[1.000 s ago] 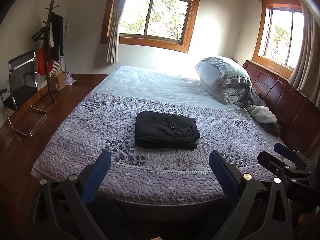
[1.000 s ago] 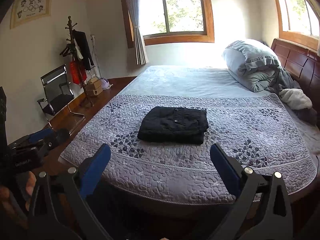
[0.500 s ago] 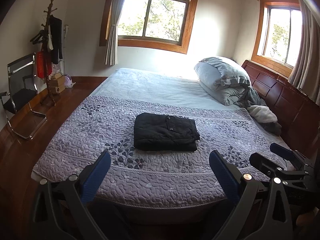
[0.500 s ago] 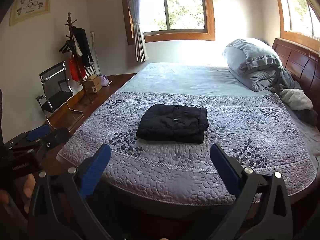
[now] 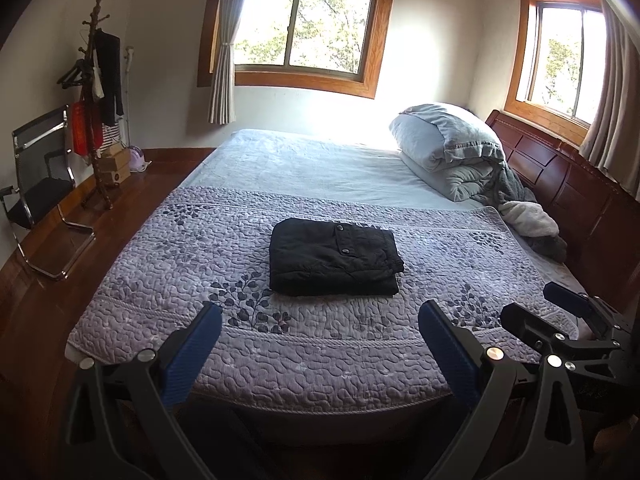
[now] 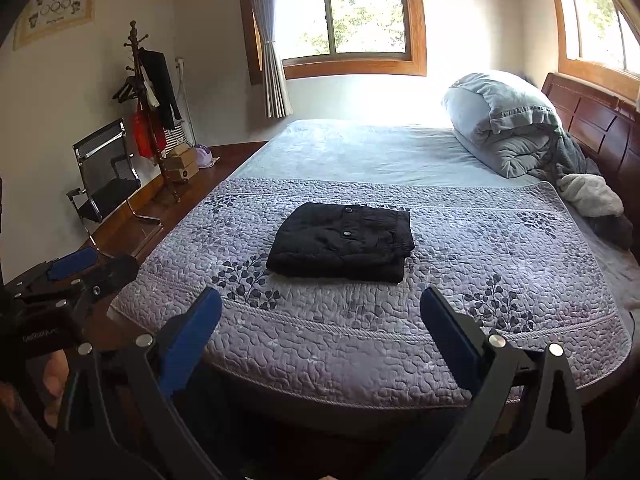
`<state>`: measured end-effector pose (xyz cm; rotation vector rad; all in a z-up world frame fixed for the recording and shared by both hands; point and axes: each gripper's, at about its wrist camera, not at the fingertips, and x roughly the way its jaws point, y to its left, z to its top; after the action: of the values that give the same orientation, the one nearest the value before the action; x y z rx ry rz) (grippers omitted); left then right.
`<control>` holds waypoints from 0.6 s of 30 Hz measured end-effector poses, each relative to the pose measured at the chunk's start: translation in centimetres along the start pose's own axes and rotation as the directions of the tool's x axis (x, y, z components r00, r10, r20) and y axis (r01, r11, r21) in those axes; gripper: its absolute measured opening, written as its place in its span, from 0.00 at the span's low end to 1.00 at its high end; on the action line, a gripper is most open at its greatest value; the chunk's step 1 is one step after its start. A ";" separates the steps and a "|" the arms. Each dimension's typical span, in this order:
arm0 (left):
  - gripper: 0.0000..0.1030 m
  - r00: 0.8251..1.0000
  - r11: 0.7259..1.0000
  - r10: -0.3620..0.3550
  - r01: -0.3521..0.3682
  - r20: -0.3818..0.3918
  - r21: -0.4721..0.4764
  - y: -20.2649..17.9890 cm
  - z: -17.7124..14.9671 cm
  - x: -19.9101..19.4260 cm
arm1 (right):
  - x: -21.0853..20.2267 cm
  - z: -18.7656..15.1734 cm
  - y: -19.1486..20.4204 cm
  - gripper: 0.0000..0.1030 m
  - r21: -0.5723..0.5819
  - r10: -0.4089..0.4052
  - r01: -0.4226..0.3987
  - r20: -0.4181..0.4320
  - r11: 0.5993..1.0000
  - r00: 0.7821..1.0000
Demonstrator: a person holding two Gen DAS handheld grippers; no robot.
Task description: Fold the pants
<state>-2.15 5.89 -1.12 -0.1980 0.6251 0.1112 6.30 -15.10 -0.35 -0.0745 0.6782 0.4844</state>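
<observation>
Looks basically done: the black pants (image 5: 334,258) sit folded mid-quilt (image 5: 280,344), both the left gripper (image 5: 320,344) and right gripper (image 6: 320,330) hang wide open, empty, near the bed's edge, nothing left but maybe tidying.

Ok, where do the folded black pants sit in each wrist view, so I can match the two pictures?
Left wrist view: the folded black pants lie just above centre on the purple quilt, beyond the open left tool.
Right wrist view: the pants lie at centre, beyond the open right tool.
Shared landmark: the coat rack at the left wall.
</observation>
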 end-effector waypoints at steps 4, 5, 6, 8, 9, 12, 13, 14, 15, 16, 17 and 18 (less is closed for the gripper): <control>0.96 0.999 0.999 0.043 -0.043 0.000 0.006 -0.1 0.0 0.3 | 0.3 0.0 0.0 0.96 0.002 0.004 -0.004 -0.005 1.000 1.000; 0.96 0.999 0.999 0.044 -0.044 0.002 0.006 -0.1 0.0 0.3 | 0.4 0.0 0.0 0.96 0.002 0.005 -0.005 -0.005 1.000 1.000; 0.96 0.999 0.999 0.050 -0.050 0.008 0.005 -0.1 -0.1 0.2 | 0.4 -0.1 0.0 0.96 0.003 0.006 -0.006 -0.005 1.000 1.000; 0.96 0.999 0.999 0.045 -0.046 0.022 0.011 -0.3 0.0 0.1 | 0.4 0.0 0.0 0.96 0.004 0.004 -0.004 -0.005 1.000 1.000; 0.96 0.999 0.999 0.040 -0.041 0.025 0.015 -0.4 0.1 0.0 | 0.4 0.0 -0.1 0.96 0.004 0.004 -0.004 -0.005 1.000 1.000; 0.96 0.999 0.999 0.030 -0.031 0.031 0.023 -0.7 0.2 0.0 | 0.3 0.0 -0.2 0.96 0.008 -0.001 0.001 -0.001 1.000 1.000; 0.96 0.999 0.999 0.029 -0.030 0.031 0.025 -0.8 0.2 0.0 | 0.3 0.0 -0.2 0.96 0.010 -0.002 0.002 0.000 1.000 1.000; 0.96 0.999 0.999 0.028 -0.029 0.031 0.026 -0.8 0.2 0.0 | 0.2 0.0 -0.3 0.96 0.012 -0.003 0.003 0.001 1.000 1.000; 0.96 0.999 0.999 0.025 -0.026 0.031 0.025 -0.8 0.3 0.0 | 0.1 -0.1 -0.3 0.96 0.014 -0.003 0.003 0.003 1.000 1.000; 0.96 0.999 0.999 0.024 -0.024 0.031 0.024 -0.8 0.3 0.1 | 0.1 0.0 -0.3 0.96 0.014 -0.006 0.006 0.004 1.000 1.000; 0.96 0.999 0.999 0.024 -0.024 0.032 0.024 -0.8 0.3 0.1 | 0.1 0.0 -0.4 0.96 0.014 -0.008 0.007 0.005 1.000 1.000; 0.96 0.999 0.999 0.024 -0.025 0.031 0.026 -0.8 0.3 0.1 | 0.0 0.0 -0.4 0.96 0.015 -0.008 0.008 0.005 1.000 1.000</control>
<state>-1.77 5.15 -0.77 -0.1629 0.5978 0.1294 6.51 -15.42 -0.37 -0.0615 0.6758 0.4713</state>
